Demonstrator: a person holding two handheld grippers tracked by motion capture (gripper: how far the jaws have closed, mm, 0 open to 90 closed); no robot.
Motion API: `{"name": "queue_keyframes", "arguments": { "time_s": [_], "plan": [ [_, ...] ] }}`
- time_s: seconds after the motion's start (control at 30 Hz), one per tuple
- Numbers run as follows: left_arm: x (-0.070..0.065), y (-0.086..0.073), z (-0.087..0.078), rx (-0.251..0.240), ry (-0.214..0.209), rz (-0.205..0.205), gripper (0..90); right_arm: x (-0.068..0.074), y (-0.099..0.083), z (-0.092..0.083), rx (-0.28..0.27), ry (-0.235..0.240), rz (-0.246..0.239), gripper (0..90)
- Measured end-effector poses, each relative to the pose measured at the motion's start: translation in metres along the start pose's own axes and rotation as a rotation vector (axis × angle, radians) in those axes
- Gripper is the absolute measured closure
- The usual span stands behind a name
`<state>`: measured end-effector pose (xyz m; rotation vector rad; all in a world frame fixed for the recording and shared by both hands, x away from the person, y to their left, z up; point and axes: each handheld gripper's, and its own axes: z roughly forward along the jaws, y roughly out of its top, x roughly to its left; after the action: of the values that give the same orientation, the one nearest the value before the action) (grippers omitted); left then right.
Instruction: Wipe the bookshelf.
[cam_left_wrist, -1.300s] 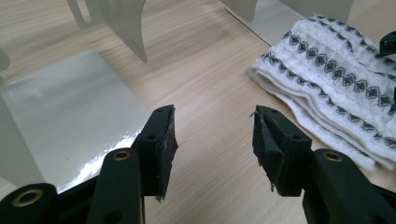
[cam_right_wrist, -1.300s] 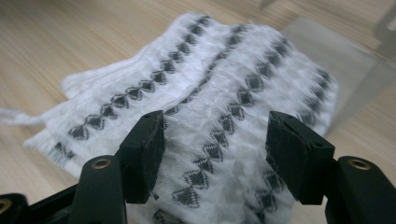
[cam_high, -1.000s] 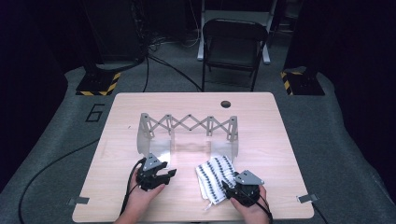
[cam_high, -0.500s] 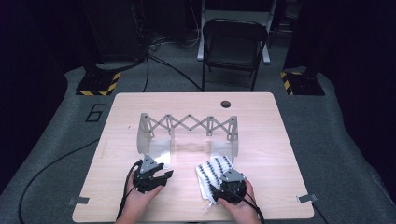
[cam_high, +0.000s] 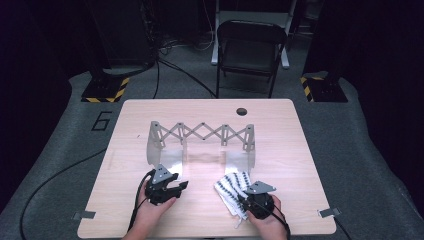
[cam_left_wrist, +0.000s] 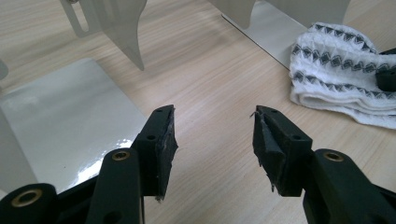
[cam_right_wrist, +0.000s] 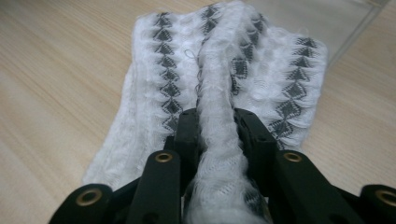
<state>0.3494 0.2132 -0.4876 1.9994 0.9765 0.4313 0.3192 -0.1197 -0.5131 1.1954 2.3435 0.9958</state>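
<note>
The right hand-held gripper (cam_right_wrist: 215, 126) has just been closing, and its jaws now pinch a raised fold of the white towel (cam_right_wrist: 224, 70) with the dark diamond pattern; the fold runs up between the two pads and bulges past them. A second ago this gripper sat at the towel's near right side with its jaws apart, so the grasp is new. I judge that the towel is now caught and ready to be lifted or dragged, most likely toward the folding rack (cam_high: 202, 135) that stands across the middle of the desk (cam_high: 300, 150).

The towel (cam_high: 234, 189) lies near the front edge of the desk, toward its right corner, just in front of the rack's right foot plate. The left hand-held gripper (cam_high: 172, 187) rests near the front edge left of centre, jaws apart with nothing between them, pointing toward the towel.

In the high view the right hand and gripper body cover the towel's near edge, so how much cloth is caught cannot be told. How many layers the fold holds is unclear, and the rack's upper parts are cut off at the top of the left gripper view.
</note>
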Motion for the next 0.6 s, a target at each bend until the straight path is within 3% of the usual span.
{"name": "queue_keyframes", "arguments": {
  "time_s": [0.17, 0.5, 0.6],
  "plan": [
    [-0.001, 0.003, 0.003, -0.007, -0.011, 0.001, 48.8, -0.016, -0.004, -0.013, -0.003, 0.001, 0.025, 75.2],
    [-0.003, 0.009, 0.007, -0.014, -0.029, 0.014, 48.8, -0.056, -0.017, -0.046, -0.044, -0.120, 0.118, 76.5],
    [-0.003, 0.010, 0.008, -0.014, -0.030, 0.018, 48.8, -0.068, -0.022, -0.056, -0.064, -0.155, 0.165, 76.5]
  ]
}}
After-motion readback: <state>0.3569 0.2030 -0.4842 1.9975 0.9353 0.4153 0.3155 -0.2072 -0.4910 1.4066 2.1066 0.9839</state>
